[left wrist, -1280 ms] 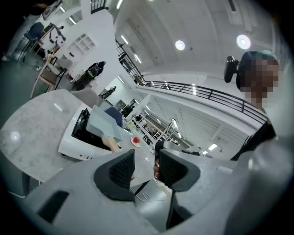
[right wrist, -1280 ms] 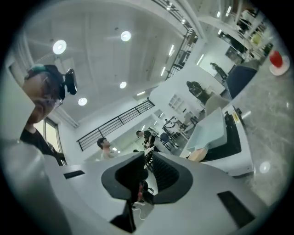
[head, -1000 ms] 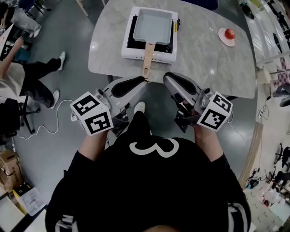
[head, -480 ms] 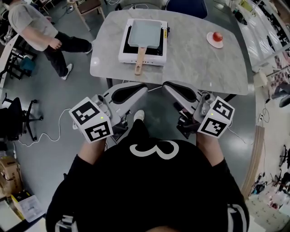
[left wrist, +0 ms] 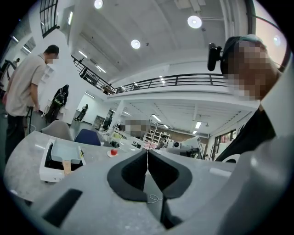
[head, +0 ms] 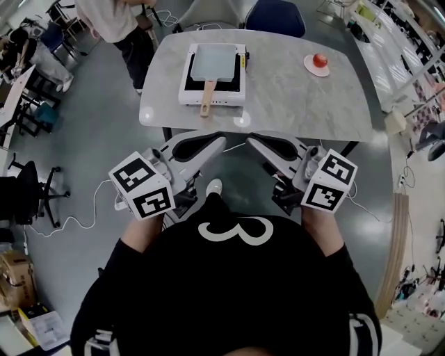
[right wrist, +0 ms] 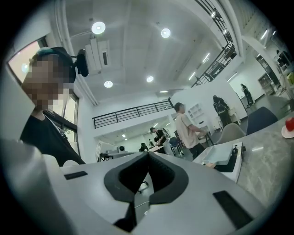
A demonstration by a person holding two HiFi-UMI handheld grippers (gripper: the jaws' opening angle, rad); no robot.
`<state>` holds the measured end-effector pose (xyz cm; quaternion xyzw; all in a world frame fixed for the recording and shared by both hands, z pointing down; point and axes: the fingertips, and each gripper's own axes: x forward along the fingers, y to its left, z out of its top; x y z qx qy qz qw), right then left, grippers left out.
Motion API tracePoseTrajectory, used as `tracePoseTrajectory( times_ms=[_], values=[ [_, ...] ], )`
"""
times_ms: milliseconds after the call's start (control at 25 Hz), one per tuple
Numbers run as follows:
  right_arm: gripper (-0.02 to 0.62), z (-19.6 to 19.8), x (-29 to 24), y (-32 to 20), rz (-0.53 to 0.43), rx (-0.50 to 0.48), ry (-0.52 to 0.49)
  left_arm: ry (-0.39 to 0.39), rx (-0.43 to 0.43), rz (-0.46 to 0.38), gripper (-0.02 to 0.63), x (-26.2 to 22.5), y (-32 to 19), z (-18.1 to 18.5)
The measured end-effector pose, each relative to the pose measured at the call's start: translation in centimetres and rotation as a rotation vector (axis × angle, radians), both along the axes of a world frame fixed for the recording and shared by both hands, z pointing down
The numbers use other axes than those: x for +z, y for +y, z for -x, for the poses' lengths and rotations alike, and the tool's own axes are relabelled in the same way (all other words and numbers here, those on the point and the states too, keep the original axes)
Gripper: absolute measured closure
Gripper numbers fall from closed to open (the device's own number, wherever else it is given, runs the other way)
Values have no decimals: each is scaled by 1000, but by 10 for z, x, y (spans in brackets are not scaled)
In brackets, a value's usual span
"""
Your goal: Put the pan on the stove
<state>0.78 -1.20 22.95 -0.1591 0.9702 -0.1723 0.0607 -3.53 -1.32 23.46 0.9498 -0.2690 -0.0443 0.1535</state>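
Note:
A pale grey rectangular pan (head: 214, 61) with a wooden handle (head: 207, 99) sits on the white portable stove (head: 188, 89) on the marble table (head: 292, 97). My left gripper (head: 220, 141) and right gripper (head: 251, 138) are held in front of my body, short of the table's near edge, tips pointing toward each other. Both are shut with nothing between the pads, having just closed. In the left gripper view, the left gripper (left wrist: 147, 154) has the pan (left wrist: 64, 150) far off to the left. In the right gripper view, the right gripper (right wrist: 147, 155) has the pan (right wrist: 221, 155) far off to the right.
A red tomato (head: 320, 60) lies on a small plate at the table's far right. A person (head: 118, 21) stands by the far left corner. A blue chair (head: 275, 15) stands behind the table, and an office chair (head: 28, 191) and a floor cable are at the left.
Both grippers have drawn back from the table and risen, and their jaws have closed. The pan stays on the stove. The bystander has walked round to the table's far left corner.

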Motion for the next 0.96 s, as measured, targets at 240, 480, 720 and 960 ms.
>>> tracePoseTrajectory(
  times_ms=[240, 480, 720, 960],
  values=[
    [581, 3, -3, 8, -22, -5, 13, -9, 22, -7, 587, -2, 8, -4],
    [581, 5, -2, 8, -40, 4, 30, -22, 39, -8, 586, -2, 9, -6],
    [581, 8, 2, 7, -42, 8, 41, -30, 47, -4, 586, 0, 8, -4],
    [581, 11, 6, 4, -32, 9, 45, -33, 48, -7, 586, 3, 5, -3]
  ],
)
